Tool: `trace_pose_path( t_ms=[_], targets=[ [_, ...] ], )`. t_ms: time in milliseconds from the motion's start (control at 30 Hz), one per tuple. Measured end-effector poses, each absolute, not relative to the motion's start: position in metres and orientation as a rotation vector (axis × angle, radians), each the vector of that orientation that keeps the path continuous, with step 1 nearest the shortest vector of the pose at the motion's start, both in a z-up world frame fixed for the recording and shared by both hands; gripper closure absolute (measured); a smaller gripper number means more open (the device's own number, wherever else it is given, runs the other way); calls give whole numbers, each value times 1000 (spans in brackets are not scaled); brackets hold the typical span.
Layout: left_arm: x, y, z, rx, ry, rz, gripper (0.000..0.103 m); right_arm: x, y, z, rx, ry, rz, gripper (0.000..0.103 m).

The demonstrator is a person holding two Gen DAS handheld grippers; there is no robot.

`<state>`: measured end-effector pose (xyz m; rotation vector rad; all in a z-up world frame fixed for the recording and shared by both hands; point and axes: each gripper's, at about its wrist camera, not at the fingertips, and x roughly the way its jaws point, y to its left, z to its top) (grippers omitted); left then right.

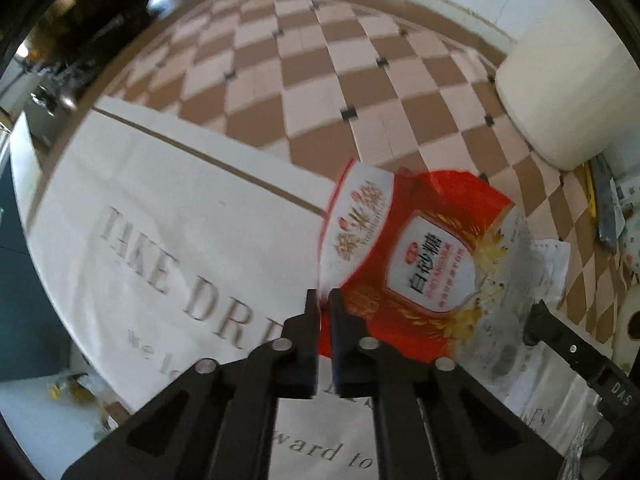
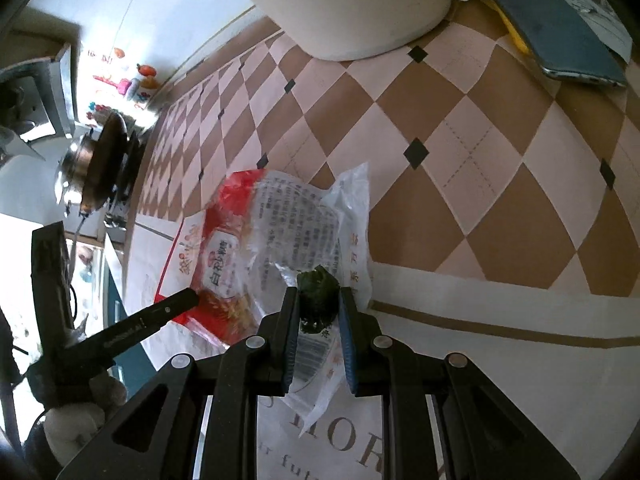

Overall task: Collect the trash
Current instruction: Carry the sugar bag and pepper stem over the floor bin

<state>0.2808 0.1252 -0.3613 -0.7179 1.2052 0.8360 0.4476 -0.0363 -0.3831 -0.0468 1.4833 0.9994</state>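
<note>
An empty red and white sugar bag [image 1: 404, 256] lies on the checkered tablecloth, partly over a clear printed plastic wrapper [image 1: 516, 280]. My left gripper [image 1: 325, 300] is shut on the bag's near edge. In the right wrist view the same bag [image 2: 224, 264] and the wrapper [image 2: 304, 216] show. My right gripper [image 2: 319, 300] is shut on a dark green crumpled lump [image 2: 318, 292] above the wrapper. The left gripper's fingers [image 2: 176, 304] reach in from the left there.
A white cloth with grey lettering [image 1: 172, 240] covers the table's near part. A white rounded container [image 1: 568, 96] stands at the back right. A phone [image 2: 552, 28] lies beyond it. A metal pot [image 2: 96, 160] sits on a stove at the far left.
</note>
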Motion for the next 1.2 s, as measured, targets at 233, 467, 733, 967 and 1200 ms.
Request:
trace_pose_path(
  t_ms=[233,467,733,967,1200],
  targets=[
    [243,136,-312,-631,1078,906,102,449,-47,-356,-2,1461,1016,83],
    [158,151,-263,-602,939,994,103,428,-28,-321,-60,1394,1068,83],
    [43,185,-215,-599,817,1137,103,356,19,-287,-127,1329,1177,83],
    [-90,189,-194,-652,731,1278,103,246,66,-266,-218,1295,1313,83],
    [-202,189,-221,-794,709,1370,103,114,109,-280,-353,1314,1432,83]
  ],
)
